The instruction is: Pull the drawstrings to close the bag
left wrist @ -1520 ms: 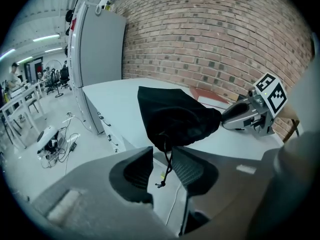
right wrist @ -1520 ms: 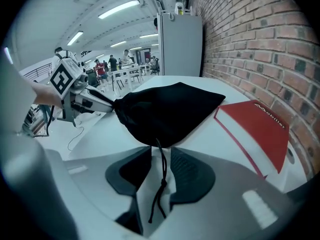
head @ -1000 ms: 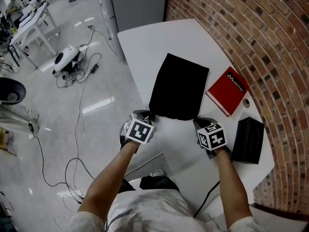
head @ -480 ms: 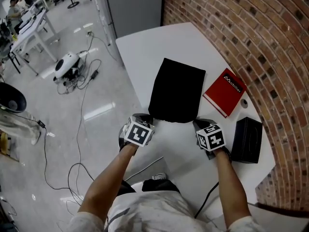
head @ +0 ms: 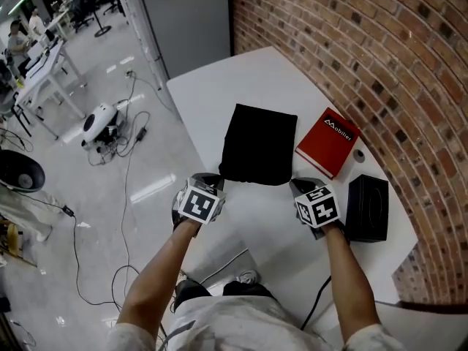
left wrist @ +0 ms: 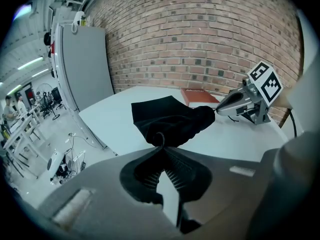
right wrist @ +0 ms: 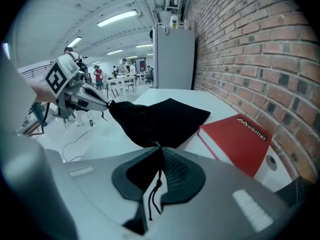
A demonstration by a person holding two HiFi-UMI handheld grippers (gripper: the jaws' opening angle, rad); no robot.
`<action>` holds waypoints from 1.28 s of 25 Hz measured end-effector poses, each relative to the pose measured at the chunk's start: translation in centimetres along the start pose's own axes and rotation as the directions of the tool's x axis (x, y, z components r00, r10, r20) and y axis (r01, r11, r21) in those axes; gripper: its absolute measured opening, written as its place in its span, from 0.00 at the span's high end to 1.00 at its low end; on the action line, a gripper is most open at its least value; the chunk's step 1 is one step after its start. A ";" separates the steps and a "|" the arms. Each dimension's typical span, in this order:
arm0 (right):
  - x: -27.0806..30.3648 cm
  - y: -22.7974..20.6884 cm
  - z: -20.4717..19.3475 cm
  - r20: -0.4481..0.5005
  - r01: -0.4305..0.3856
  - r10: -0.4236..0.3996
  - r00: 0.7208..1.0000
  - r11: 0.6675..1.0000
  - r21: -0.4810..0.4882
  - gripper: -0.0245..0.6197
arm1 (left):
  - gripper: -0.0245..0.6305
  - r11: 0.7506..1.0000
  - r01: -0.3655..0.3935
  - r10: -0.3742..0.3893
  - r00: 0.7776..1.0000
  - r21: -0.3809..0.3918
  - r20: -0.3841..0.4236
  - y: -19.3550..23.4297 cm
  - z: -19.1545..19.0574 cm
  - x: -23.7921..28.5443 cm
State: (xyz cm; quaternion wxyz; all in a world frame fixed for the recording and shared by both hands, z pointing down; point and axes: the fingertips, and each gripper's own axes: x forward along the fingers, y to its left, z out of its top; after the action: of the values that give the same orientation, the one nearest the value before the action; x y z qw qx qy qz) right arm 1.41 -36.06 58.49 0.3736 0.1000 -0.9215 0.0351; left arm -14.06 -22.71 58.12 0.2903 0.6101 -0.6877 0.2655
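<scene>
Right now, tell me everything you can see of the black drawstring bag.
The bag is black, soft matte cloth, roughly rectangular, lying flat on the white table. Its mouth faces the person and is bunched. The left gripper and right gripper are each shut on a drawstring at the mouth's two ends; a knotted cord end trails through the right jaws.

bag [head: 257,143]: plain black | drawstring [right wrist: 155,189]: black | book [head: 327,142]: red, white lettering | box [head: 367,207]: black | table [head: 219,86]: white | wall [head: 380,50]: red-brown brick, pale mortar | left gripper [left wrist: 161,143], right gripper [right wrist: 159,146]: grey, black-and-white square markers | floor [head: 110,181]: pale grey, glossy
</scene>
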 end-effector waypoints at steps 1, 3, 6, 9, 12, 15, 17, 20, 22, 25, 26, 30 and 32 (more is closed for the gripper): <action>-0.3 -0.1 0.3 0.008 0.003 -0.003 1.000 1.000 -0.001 0.94 | 0.96 1.000 -0.007 0.007 1.000 0.007 0.008 0.1 0.6 -0.4; -0.8 -0.3 1.0 0.025 0.011 -0.011 1.000 1.000 -0.004 0.94 | 0.96 1.000 -0.017 0.016 1.000 0.025 0.023 0.4 1.7 -1.2; -1.5 -0.8 2.0 0.053 0.025 -0.024 0.998 1.000 -0.003 0.94 | 0.95 0.998 -0.030 0.027 0.999 0.051 0.044 0.7 3.4 -2.1; -2.4 -1.3 3.4 0.086 0.040 -0.040 0.995 0.999 0.004 0.94 | 0.95 0.996 -0.042 0.037 0.997 0.073 0.067 1.1 4.9 -3.1; -3.5 -2.0 4.7 0.114 0.061 -0.061 0.992 0.998 0.005 0.94 | 0.96 0.994 -0.058 0.050 0.995 0.092 0.089 1.5 6.4 -4.3; -4.3 -2.7 6.0 0.143 0.076 -0.077 0.987 0.997 0.010 0.94 | 0.96 0.991 -0.069 0.056 0.992 0.111 0.114 2.0 8.0 -5.1; -4.5 -3.0 6.6 0.156 0.088 -0.089 0.984 0.996 0.011 0.94 | 0.96 0.990 -0.071 0.055 0.990 0.123 0.127 2.2 8.9 -5.2; -4.8 -3.2 7.2 0.168 0.104 -0.105 0.980 0.994 0.017 0.94 | 0.96 0.988 -0.072 0.053 0.989 0.137 0.140 2.7 9.9 -5.4; -5.1 -3.2 7.7 0.175 0.119 -0.121 0.977 0.993 0.022 0.94 | 0.96 0.988 -0.065 0.043 0.987 0.141 0.152 3.0 10.5 -5.3; -5.7 -3.3 8.3 0.186 0.151 -0.156 0.970 0.988 0.042 0.94 | 0.96 0.987 -0.051 0.024 0.985 0.155 0.171 3.4 11.6 -5.2; -5.9 -3.4 8.6 0.189 0.161 -0.167 0.968 0.986 0.050 0.94 | 0.96 0.986 -0.047 0.018 0.984 0.159 0.177 3.6 12.0 -5.1; -6.4 -3.3 9.4 0.190 0.198 -0.207 0.960 0.978 0.068 0.94 | 0.96 0.985 -0.021 -0.014 0.980 0.172 0.198 4.0 13.3 -4.6; -6.7 -3.4 10.3 0.194 0.215 -0.226 0.955 0.974 0.074 0.94 | 0.96 0.984 -0.014 -0.025 0.977 0.180 0.212 4.5 14.1 -4.6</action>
State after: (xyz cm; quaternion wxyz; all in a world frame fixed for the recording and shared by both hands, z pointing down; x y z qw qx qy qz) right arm -0.21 -39.80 46.38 0.2773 0.2149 -0.9364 0.0070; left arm -19.23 -29.17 44.97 0.1589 0.6607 -0.6864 0.2589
